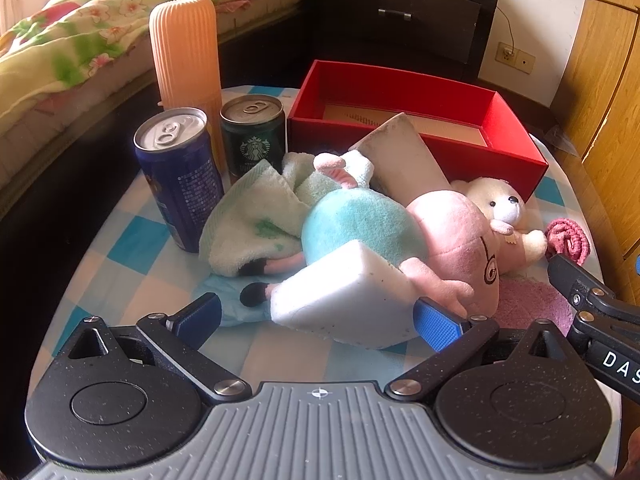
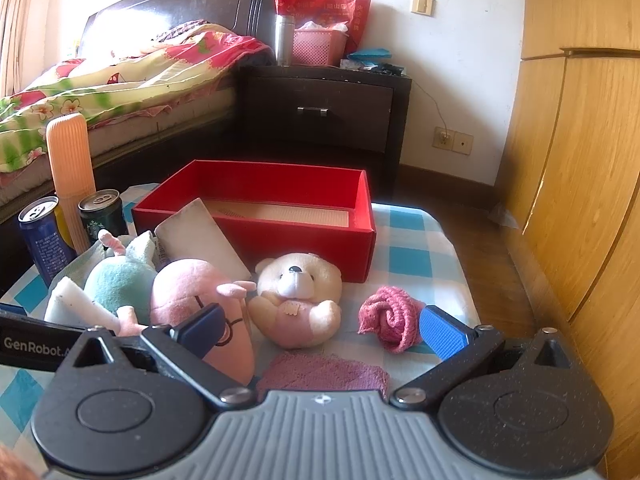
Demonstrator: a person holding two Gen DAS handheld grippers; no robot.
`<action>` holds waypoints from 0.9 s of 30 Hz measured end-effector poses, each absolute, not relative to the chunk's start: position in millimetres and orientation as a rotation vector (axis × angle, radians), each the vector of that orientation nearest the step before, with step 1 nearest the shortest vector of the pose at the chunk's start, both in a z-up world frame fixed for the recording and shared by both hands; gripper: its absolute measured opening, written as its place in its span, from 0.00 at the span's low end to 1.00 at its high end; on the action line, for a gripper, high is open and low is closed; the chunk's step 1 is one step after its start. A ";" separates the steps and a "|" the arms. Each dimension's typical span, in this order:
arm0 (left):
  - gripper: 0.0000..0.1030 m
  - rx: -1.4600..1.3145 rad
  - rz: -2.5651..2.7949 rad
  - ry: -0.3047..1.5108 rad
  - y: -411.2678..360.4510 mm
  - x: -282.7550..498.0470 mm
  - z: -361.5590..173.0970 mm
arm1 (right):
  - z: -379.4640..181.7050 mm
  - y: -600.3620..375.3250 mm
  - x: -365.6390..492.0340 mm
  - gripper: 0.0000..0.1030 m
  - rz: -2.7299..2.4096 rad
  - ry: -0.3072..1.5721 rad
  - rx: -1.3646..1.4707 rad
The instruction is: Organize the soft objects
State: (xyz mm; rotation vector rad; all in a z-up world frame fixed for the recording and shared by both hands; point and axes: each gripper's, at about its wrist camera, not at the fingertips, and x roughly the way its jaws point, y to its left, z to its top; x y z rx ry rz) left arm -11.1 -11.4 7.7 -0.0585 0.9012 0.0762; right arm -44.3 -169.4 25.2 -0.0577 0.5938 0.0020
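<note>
Both claws stand apart: left gripper [image 1: 318,318] around the white foam sponge block [image 1: 344,296], right gripper [image 2: 320,330] near the cream plush teddy bear [image 2: 298,296] on the tabletop's middle.

Red box [image 2: 256,236], blue-and-white checked tablecloth [image 2: 404,248], pink pig plush [image 2: 192,292], cream bear [image 2: 298,292], white sponge [image 1: 344,292]

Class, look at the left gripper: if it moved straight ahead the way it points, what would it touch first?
Most likely the white sponge block, which lies right between the open left gripper fingers. The pink and blue plush toy rests just behind it. Exact depth is hard to judge through the fisheye.
</note>
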 end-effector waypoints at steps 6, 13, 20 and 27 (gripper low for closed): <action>0.95 -0.059 0.079 0.900 -11.3 -11.6 7.6 | 24.9 -169.4 -43.7 0.82 0.001 0.595 -0.056; 0.95 -0.057 0.078 0.899 -11.2 -11.6 8.3 | 24.3 -168.8 -44.5 0.82 0.002 0.597 -0.056; 0.95 -0.057 0.079 0.898 -11.2 -11.6 8.3 | 23.8 -167.6 -45.3 0.82 0.001 0.597 -0.056; 0.95 -0.056 0.079 0.897 -11.1 -10.9 9.0 | 23.8 -167.6 -45.3 0.82 0.001 0.599 -0.054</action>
